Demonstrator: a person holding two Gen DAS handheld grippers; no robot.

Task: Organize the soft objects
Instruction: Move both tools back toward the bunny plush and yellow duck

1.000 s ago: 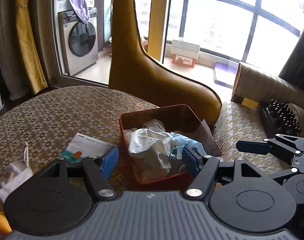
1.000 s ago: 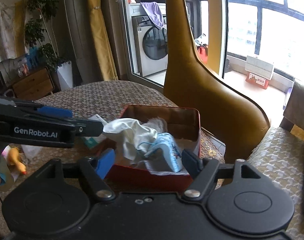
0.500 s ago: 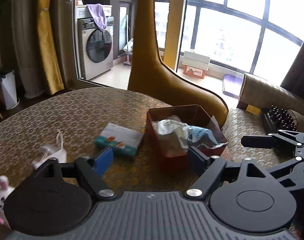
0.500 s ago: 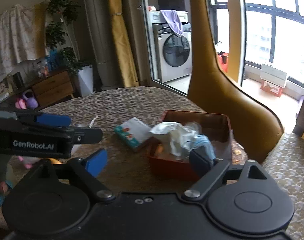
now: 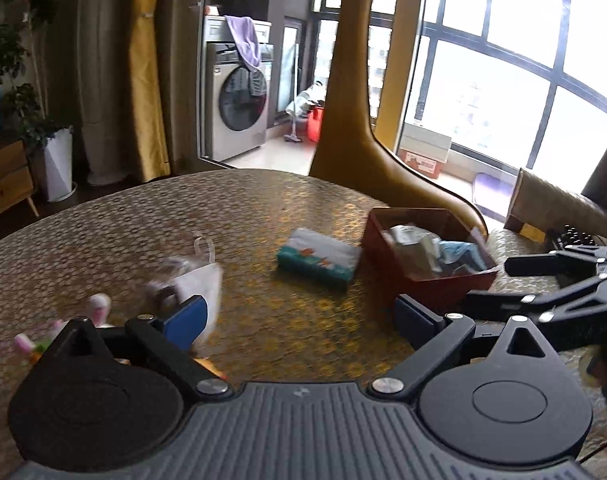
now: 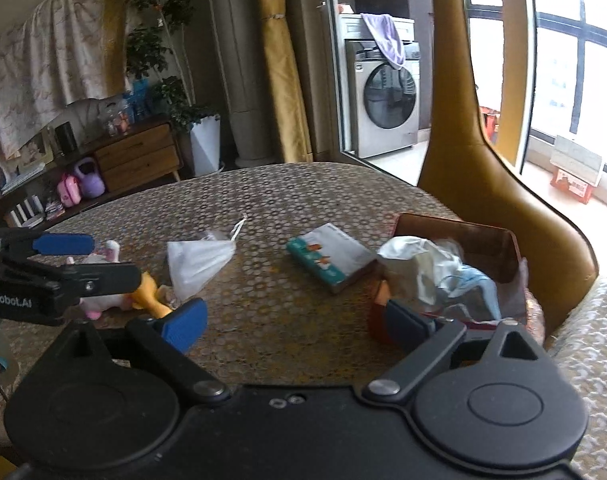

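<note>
A red box (image 5: 439,280) (image 6: 487,240) at the table's right edge holds white cloth (image 6: 419,268) and a blue mask (image 6: 475,284). A tissue pack (image 5: 317,258) (image 6: 331,258) lies to its left. A white mask (image 5: 199,280) (image 6: 199,262) lies further left, beside a pink plush toy (image 6: 103,300) and a yellow toy (image 6: 147,292). My left gripper (image 5: 299,316) is open and empty above the table, between the white mask and the box. My right gripper (image 6: 295,320) is open and empty, in front of the tissue pack.
The round patterned table (image 5: 143,232) is backed by a tall mustard chair (image 5: 355,128). A patterned seat (image 6: 583,320) is at right. A washing machine (image 6: 383,108), curtains and a wooden cabinet (image 6: 139,160) stand behind.
Both grippers have pulled back and up from the red box and swung left. The cloth and mask stay in the box. The white mask and toys have come into view.
</note>
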